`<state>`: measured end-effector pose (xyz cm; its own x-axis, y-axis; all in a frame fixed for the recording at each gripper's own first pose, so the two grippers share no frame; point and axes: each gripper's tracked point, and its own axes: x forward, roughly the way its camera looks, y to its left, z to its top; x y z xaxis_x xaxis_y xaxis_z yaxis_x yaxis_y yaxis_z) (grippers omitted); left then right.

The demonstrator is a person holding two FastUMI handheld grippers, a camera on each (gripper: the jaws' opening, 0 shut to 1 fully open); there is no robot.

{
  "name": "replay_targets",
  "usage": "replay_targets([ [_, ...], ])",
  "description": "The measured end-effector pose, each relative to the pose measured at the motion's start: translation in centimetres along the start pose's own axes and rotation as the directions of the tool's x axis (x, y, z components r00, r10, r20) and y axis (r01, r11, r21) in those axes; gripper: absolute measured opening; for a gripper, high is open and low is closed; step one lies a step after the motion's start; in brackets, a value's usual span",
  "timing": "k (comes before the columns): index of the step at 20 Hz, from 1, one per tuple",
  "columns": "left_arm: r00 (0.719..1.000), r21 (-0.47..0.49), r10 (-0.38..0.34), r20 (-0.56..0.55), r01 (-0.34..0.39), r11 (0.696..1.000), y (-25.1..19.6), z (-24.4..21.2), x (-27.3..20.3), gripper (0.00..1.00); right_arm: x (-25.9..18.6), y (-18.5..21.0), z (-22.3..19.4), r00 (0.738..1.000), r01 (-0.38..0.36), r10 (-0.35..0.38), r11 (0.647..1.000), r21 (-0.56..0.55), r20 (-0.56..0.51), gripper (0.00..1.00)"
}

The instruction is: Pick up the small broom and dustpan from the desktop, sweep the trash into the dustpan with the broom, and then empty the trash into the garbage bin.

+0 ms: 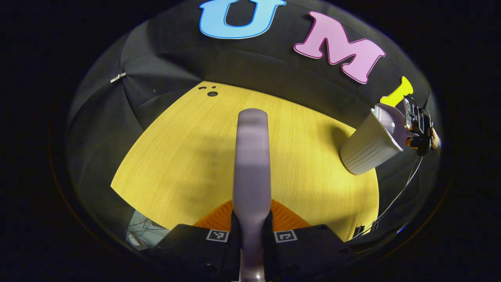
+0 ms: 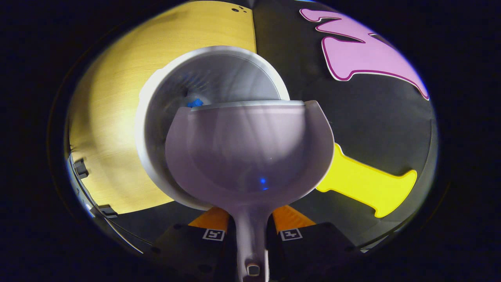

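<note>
Gripping the broom (image 1: 251,164) handle, left tool (image 1: 251,231) closed, right tool (image 2: 251,229) clamped on dustpan (image 2: 250,152) tipped over bin (image 2: 211,78).

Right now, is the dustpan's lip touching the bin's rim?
Cannot tell. In the right gripper view the dustpan overlaps the bin opening, hiding any contact or gap.

The desktop (image 1: 188,156) lies bare across its middle and left edge. Near its right edge stands the garbage bin (image 1: 366,150), its mouth covered by the dustpan (image 2: 250,152).
</note>
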<state>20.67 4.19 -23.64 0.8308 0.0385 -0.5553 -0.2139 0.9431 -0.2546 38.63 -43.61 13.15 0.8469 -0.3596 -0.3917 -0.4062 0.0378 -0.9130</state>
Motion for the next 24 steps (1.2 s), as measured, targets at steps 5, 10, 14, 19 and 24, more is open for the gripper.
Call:
replay_targets([
  [5, 0.999, -0.026, -0.041, 0.029, 0.041, 0.999, -0.4, 0.0, -0.6, 0.28, -2.1, -0.9, -1.2, 0.999, -0.014, 0.020, 0.982, 0.189, -0.031, 0.36],
  [10, 0.998, -0.005, -0.025, 0.063, 0.025, 1.000, 2.5, 0.4, -1.9, 0.28, -5.3, -3.2, -1.8, 1.000, -0.006, 0.000, 0.865, 0.503, 0.012, 0.39],
  [14, 0.996, 0.016, -0.041, 0.076, 0.040, 0.999, 5.8, 1.5, -2.7, 0.28, -8.3, -3.5, -2.4, 1.000, 0.021, -0.016, 0.765, 0.644, -0.014, 0.36],
  [19, 0.992, 0.053, -0.045, 0.118, 0.039, 0.998, 9.9, 3.2, -3.7, 0.27, -13.5, -1.7, -2.0, 1.000, 0.003, -0.007, 0.631, 0.776, 0.002, 0.36],
  [24, 0.986, 0.099, -0.086, 0.140, 0.072, 0.992, 11.2, 4.1, -3.2, 0.28, -19.7, 0.9, 2.2, 0.992, -0.094, -0.034, 0.454, 0.886, 0.123, 0.36],
])
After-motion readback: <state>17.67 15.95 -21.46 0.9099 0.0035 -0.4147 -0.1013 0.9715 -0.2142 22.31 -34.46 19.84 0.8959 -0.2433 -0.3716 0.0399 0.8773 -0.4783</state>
